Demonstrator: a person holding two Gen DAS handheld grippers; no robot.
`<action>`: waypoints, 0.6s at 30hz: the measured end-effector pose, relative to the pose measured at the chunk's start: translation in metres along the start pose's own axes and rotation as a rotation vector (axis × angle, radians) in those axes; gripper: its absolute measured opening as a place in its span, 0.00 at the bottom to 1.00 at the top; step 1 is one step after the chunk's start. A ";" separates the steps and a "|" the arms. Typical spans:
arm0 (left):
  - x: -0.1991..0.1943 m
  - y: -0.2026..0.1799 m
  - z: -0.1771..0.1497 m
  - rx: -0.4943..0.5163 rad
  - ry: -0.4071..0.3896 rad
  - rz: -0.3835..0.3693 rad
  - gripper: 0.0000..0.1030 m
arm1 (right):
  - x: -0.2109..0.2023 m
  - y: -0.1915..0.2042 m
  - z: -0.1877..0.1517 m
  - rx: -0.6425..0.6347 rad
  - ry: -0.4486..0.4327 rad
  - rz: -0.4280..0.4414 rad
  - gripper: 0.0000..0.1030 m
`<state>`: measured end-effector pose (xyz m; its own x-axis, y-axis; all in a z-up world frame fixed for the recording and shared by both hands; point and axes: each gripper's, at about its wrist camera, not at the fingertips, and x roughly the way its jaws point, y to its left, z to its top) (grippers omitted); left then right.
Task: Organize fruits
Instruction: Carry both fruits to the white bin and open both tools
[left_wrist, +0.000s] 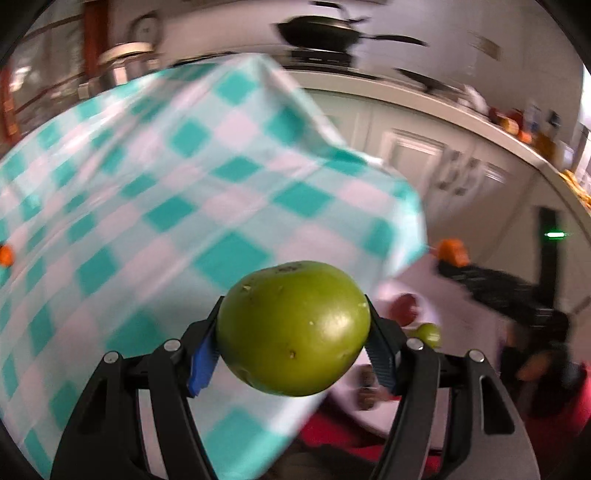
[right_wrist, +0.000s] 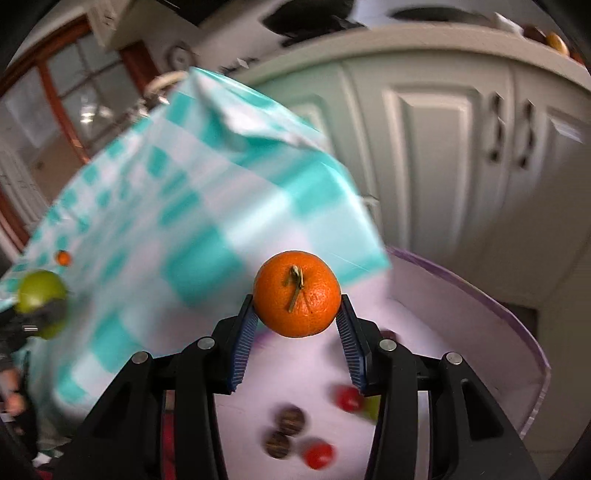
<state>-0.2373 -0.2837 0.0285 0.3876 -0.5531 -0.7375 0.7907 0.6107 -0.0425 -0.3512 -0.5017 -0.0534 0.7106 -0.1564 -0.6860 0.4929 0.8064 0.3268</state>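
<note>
Green fruit (left_wrist: 293, 328) and orange (right_wrist: 296, 294), each gripped in closed jaws, above the checked counter (left_wrist: 147, 192)
Carry both level over the white tray (right_wrist: 461, 317); lower near its small fruits (right_wrist: 317, 454) before opening the left gripper (left_wrist: 291, 354) and right gripper (right_wrist: 297, 350)

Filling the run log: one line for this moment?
left gripper: shut on green fruit | right gripper: shut on mandarin | both above white tray

Home kitchen; pale panelled cabinet doors (right_wrist: 436, 155) with dark curved handles (right_wrist: 496, 127) under a long worktop (left_wrist: 461, 110); black frying pan (left_wrist: 332, 33) on a hob; tabletop draped in a teal-and-white checked cloth (left_wrist: 166, 184); wood-framed glazed door (right_wrist: 70, 96).
</note>
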 end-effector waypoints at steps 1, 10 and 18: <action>0.004 -0.015 0.002 0.023 0.011 -0.051 0.66 | 0.005 -0.010 -0.003 0.007 0.021 -0.025 0.43; 0.073 -0.114 -0.018 0.234 0.197 -0.217 0.66 | 0.055 -0.059 -0.018 -0.015 0.205 -0.178 0.43; 0.184 -0.136 -0.053 0.302 0.446 -0.132 0.66 | 0.099 -0.095 -0.030 0.040 0.397 -0.294 0.43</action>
<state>-0.2988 -0.4386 -0.1367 0.0895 -0.2799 -0.9559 0.9453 0.3262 -0.0071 -0.3427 -0.5763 -0.1724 0.2962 -0.1378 -0.9451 0.6682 0.7370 0.1020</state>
